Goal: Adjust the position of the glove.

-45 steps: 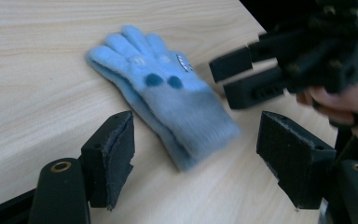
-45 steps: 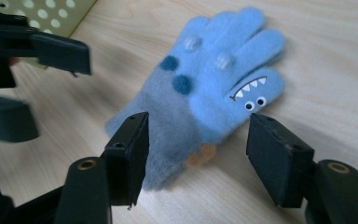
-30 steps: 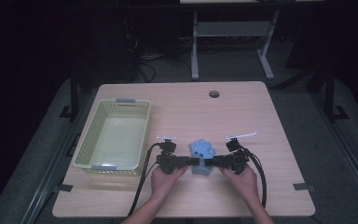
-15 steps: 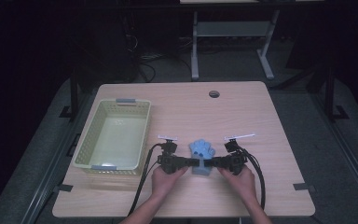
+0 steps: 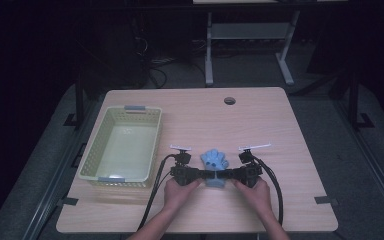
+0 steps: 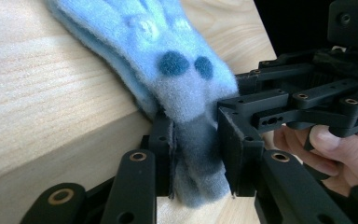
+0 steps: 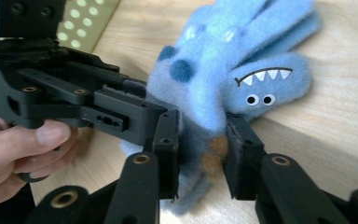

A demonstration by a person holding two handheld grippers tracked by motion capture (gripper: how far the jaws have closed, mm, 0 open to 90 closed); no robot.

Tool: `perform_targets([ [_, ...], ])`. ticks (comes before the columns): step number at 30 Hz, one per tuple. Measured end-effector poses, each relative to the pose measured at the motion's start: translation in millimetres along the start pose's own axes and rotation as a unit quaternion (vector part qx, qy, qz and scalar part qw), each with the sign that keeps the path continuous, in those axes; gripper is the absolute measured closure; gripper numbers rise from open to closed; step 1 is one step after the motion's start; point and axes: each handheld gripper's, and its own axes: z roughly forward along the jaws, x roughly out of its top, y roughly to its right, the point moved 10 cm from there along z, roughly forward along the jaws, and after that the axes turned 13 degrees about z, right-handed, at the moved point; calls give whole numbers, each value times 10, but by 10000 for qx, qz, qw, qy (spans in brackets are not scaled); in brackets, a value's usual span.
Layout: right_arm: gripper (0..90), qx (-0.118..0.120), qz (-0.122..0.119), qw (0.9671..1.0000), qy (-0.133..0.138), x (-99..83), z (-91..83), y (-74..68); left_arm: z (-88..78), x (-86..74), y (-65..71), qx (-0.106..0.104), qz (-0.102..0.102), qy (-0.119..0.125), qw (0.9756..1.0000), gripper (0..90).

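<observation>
A pale wooden table (image 5: 260,125) sits lit from overhead in the high view while the room around it, from nine o'clock round to three, falls into near-black. The yellow-green plastic basket (image 5: 122,147) throws a soft shadow along its near wall, toward six o'clock. In both gripper views the light is bright and even; the fluffy light-blue plush toy (image 6: 154,51) reads softly blurred at close range, the black tool links at six o'clock sharper, and wood grain washes out toward twelve.
</observation>
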Motion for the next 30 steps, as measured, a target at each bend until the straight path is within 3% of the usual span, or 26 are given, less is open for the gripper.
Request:
perform_targets([
  [15, 767, 170, -124, 9998, 72, 29, -26, -77, -61, 58, 15, -205, 58, 34, 9998, 734],
  [22, 774, 179, -267, 9994, 151, 89, -105, -217, -179, 136, 82, -373, 105, 237, 9990, 734],
  [26, 775, 190, -357, 9991, 143, 114, -125, -299, -239, 170, 117, -305, 264, 227, 9989, 733],
  [30, 775, 218, -393, 9989, 148, 135, -149, -351, -280, 196, 143, -323, 295, 279, 9987, 734],
])
